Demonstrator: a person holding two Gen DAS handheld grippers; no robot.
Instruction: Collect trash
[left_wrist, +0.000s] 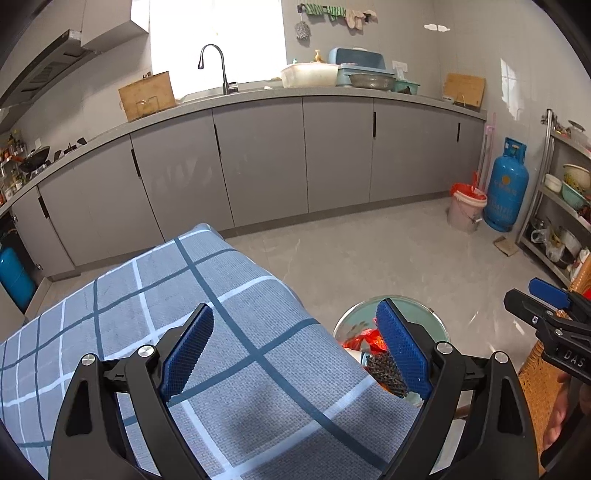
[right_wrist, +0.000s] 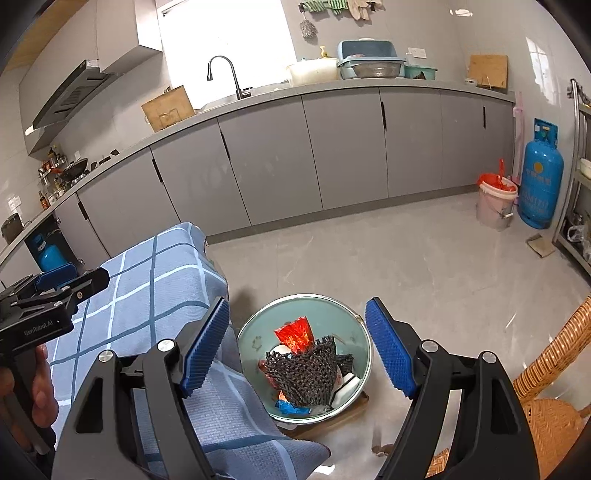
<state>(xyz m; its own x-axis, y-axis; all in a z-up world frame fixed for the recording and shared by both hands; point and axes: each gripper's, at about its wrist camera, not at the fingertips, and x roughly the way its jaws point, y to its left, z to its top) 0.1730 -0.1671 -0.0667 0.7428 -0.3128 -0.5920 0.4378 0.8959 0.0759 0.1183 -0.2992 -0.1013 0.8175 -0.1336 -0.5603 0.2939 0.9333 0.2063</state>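
Both tongs stood wide and held nothing. Right tongs (right_wrist: 297, 349) hung directly over the green bin (right_wrist: 354, 325) on the floor, probably so trash drops straight in. Between and below its pads lay the dark mesh net (right_wrist: 304, 371), long axis slanting from upper right to lower left, with a red wrapper (right_wrist: 295, 332) just beyond. Left tongs (left_wrist: 295, 350) hovered over the checked cloth surface (left_wrist: 166, 295), bin under its right pad.

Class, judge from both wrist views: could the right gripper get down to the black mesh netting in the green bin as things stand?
Probably yes. The right gripper is open and hangs above the green bin, whose top is uncovered; the black mesh netting lies on top of the trash. The checked tablecloth hangs only beside the bin.
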